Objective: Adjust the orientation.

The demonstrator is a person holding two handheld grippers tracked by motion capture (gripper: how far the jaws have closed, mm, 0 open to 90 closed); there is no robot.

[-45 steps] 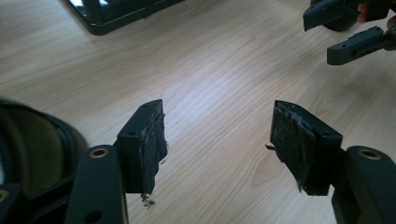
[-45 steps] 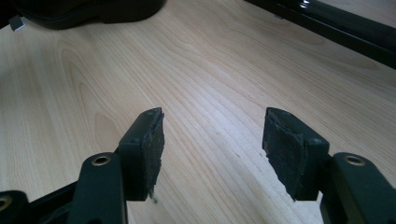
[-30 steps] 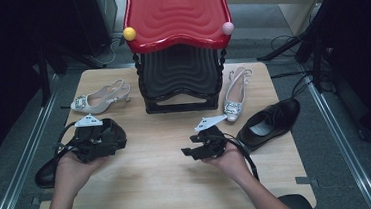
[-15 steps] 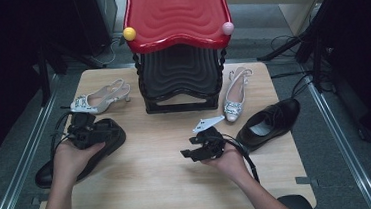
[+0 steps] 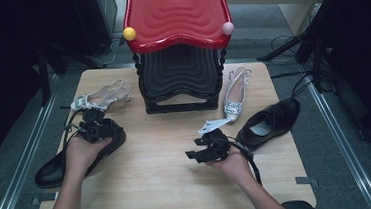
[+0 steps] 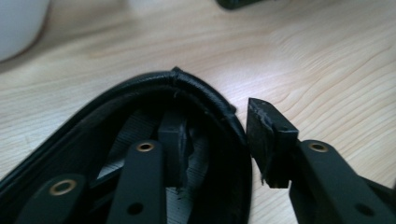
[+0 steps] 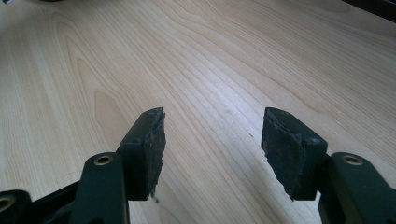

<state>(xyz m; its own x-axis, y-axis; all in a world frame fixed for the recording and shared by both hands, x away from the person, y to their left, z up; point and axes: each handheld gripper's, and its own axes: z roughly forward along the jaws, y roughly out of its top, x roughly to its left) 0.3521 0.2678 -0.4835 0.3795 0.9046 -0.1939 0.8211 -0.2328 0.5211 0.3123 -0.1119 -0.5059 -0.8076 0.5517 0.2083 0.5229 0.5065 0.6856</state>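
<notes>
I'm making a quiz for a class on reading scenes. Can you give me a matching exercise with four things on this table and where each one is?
Things:
1. black shoe at the left
2. black shoe at the right
3. silver heeled shoe at the left
4. right gripper

Places or states:
A. lies beside the red and black rack, on its left side
B. open above bare wood near the middle of the table
C. has the left gripper at its heel rim, one finger inside and one outside
D. lies near the table's right edge with its opening up

Pairs: 1-C, 2-D, 3-A, 4-B
</notes>
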